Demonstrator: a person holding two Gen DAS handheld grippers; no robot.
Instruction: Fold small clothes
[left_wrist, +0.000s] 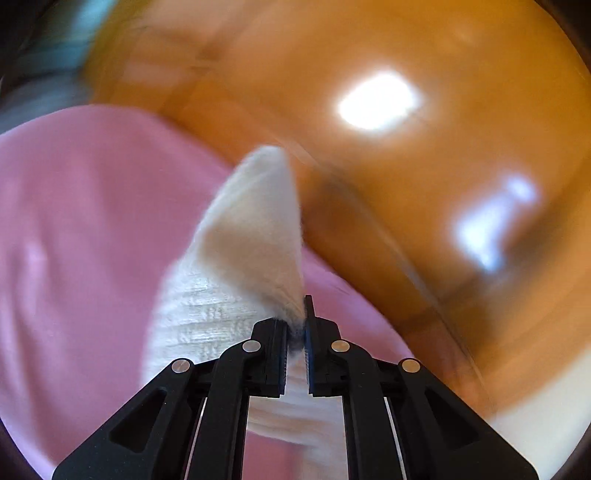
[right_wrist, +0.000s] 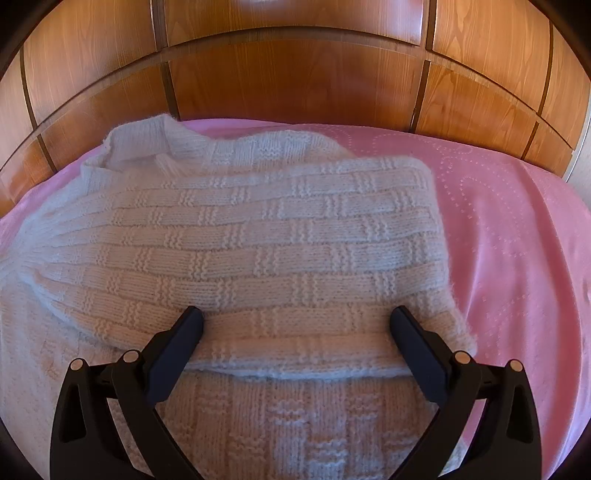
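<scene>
A white knitted sweater (right_wrist: 258, 229) lies on a pink bedspread (right_wrist: 517, 240), with one part folded over the body. My right gripper (right_wrist: 297, 321) hangs open just over the folded edge near me, fingers wide apart and nothing pinched between them. In the blurred left wrist view, my left gripper (left_wrist: 295, 325) is shut on a fuzzy edge of the sweater (left_wrist: 255, 236). That piece stands up from the jaws as a pointed flap, lifted off the pink bedspread (left_wrist: 81, 206).
A glossy wooden headboard (right_wrist: 295, 77) with panel grooves runs behind the bed, close to the sweater's far end. In the left wrist view the wooden headboard (left_wrist: 369, 184) fills the right side with bright reflections. Bare pink cover stretches to the right of the sweater.
</scene>
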